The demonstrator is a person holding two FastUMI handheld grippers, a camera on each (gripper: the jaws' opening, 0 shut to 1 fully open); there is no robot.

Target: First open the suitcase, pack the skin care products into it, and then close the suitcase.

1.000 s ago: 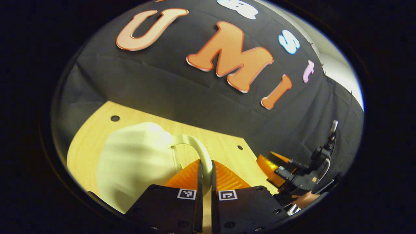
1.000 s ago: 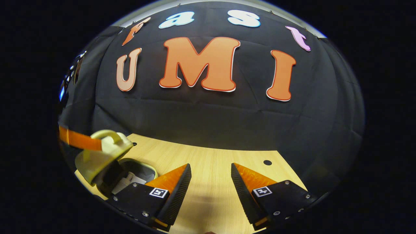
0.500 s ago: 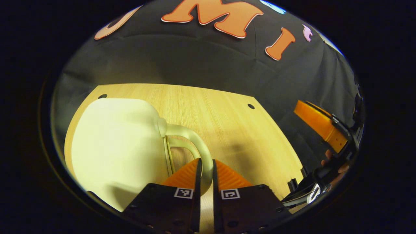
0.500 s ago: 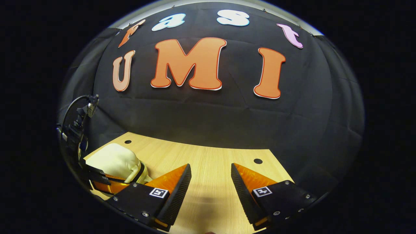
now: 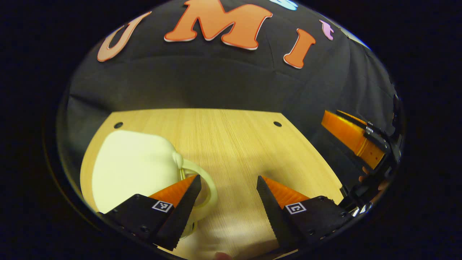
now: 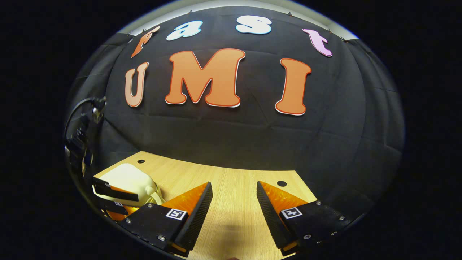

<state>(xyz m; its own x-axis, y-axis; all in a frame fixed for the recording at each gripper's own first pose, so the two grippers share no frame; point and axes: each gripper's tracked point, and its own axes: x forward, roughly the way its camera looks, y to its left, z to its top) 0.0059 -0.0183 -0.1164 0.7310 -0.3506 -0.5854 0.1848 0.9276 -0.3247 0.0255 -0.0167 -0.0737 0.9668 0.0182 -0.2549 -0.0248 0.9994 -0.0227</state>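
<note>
Suitcase (image 5: 135, 169) looks closed on the table (image 5: 231, 144); my left gripper (image 5: 225, 195) sits spread beside its handle (image 5: 209, 187), right gripper (image 6: 234, 202) spread too, so I'd back off straight without snagging it.

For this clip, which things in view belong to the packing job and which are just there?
Part of the job:
- cream suitcase, lid down, with its handle
- left claw, open beside the handle
- right claw, open over bare wood

Just there:
- wooden table
- black cloth wall
</note>
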